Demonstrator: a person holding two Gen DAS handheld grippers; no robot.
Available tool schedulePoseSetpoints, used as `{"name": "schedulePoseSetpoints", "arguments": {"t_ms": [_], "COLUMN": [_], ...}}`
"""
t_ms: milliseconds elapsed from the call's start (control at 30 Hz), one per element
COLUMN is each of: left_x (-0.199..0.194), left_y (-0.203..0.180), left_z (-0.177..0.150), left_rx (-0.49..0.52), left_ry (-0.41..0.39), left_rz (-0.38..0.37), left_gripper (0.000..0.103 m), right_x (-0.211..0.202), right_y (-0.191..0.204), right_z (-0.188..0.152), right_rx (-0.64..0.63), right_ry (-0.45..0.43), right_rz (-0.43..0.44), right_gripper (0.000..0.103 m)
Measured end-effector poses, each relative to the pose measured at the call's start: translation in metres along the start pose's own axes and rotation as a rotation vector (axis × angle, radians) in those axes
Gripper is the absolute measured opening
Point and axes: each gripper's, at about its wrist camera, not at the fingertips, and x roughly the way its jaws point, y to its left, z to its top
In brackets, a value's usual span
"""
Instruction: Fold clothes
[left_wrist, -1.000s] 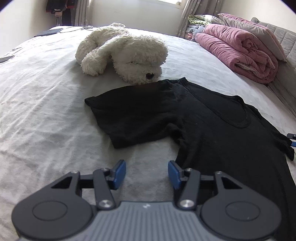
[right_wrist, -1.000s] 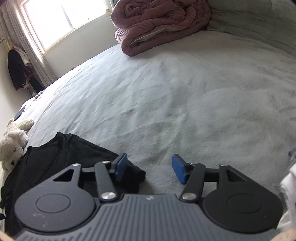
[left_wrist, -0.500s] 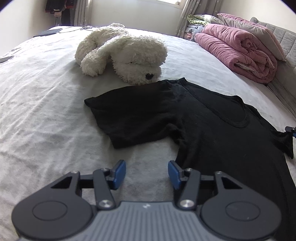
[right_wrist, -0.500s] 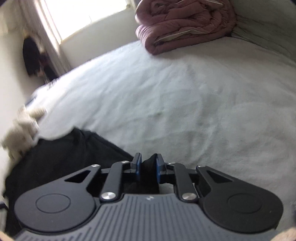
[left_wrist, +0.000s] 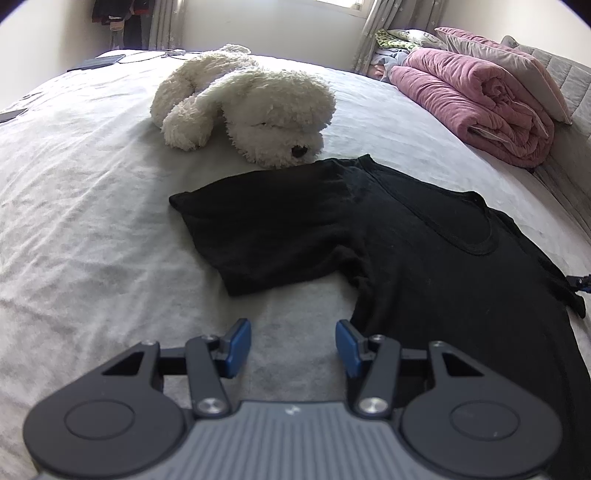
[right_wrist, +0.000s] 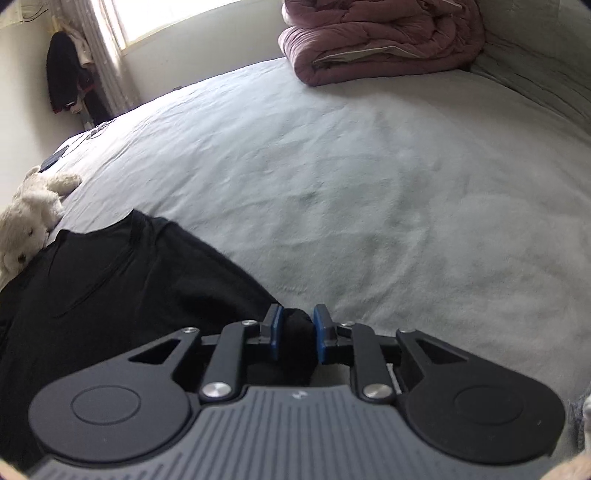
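Observation:
A black T-shirt (left_wrist: 406, 251) lies spread on the grey bedsheet (left_wrist: 92, 221), one sleeve (left_wrist: 266, 229) stretched toward a plush dog. My left gripper (left_wrist: 293, 345) hovers open over bare sheet, its right pad at the shirt's side edge, nothing between the fingers. In the right wrist view the same T-shirt (right_wrist: 110, 280) fills the lower left. My right gripper (right_wrist: 298, 338) is closing, and its blue pads pinch a bunched tip of the other sleeve (right_wrist: 297, 332). A sliver of the right gripper (left_wrist: 581, 281) shows at the far right edge of the left wrist view.
A white plush dog (left_wrist: 251, 107) lies just beyond the shirt, also seen as the plush dog (right_wrist: 27, 218) at the left edge. A rolled pink duvet (left_wrist: 476, 96) and pillows sit by the headboard; the pink duvet (right_wrist: 376, 37) is far off. Dark clothes (right_wrist: 68, 79) hang by the window.
The right gripper's jaws went from wide apart to clamped on the sleeve tip, and the gripper rolled and shifted so more of the shirt shows. The left gripper stayed where it was.

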Motion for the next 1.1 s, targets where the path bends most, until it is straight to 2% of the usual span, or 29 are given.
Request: {"name": "schedulePoseSetpoints", "arguments": {"t_ms": [233,267,333,433,567,700,800,867,933,967,1100], "left_x": [0.0,0.001,0.001,0.0,0.001,0.002,0.002,0.002,0.003,0.003,0.001], "left_y": [0.0,0.0,0.0,0.0,0.001,-0.001,-0.001,-0.001,-0.001,0.0,0.002], "left_z": [0.0,0.0,0.0,0.0,0.0,0.0,0.0,0.0,0.0,0.0,0.001], "left_rx": [0.0,0.0,-0.001,0.0,-0.003,0.004,0.005,0.008,0.009,0.007,-0.019], "left_ry": [0.002,0.002,0.003,0.003,0.005,0.004,0.003,0.003,0.003,0.003,-0.012], "left_rz": [-0.002,-0.002,-0.001,-0.003,-0.005,0.0,0.0,0.001,0.0,-0.002,-0.007], "left_gripper": [0.052,0.052,0.052,0.052,0.052,0.053,0.053,0.053,0.053,0.053,0.053], "right_x": [-0.02,-0.02,-0.016,-0.012,-0.029,-0.029,-0.015,-0.005,-0.002,-0.004,-0.02], "right_y": [0.028,0.031,0.036,0.038,0.02,0.011,0.008,0.008,0.008,0.008,0.009], "right_z": [-0.01,-0.012,-0.017,-0.018,-0.001,0.006,0.002,0.0,-0.002,-0.002,0.007], "right_rx": [-0.269,-0.291,-0.319,-0.333,-0.201,-0.163,-0.161,-0.173,-0.177,-0.177,-0.172], "right_ry": [0.023,0.028,0.056,0.079,0.009,-0.036,-0.013,0.006,-0.004,-0.027,-0.144], "right_rz": [-0.067,-0.065,-0.043,-0.021,0.101,0.067,0.076,0.049,0.04,0.039,-0.007], "right_gripper": [0.018,0.025,0.026,0.026,0.026,0.027,0.027,0.027,0.02,0.002,0.003]}}
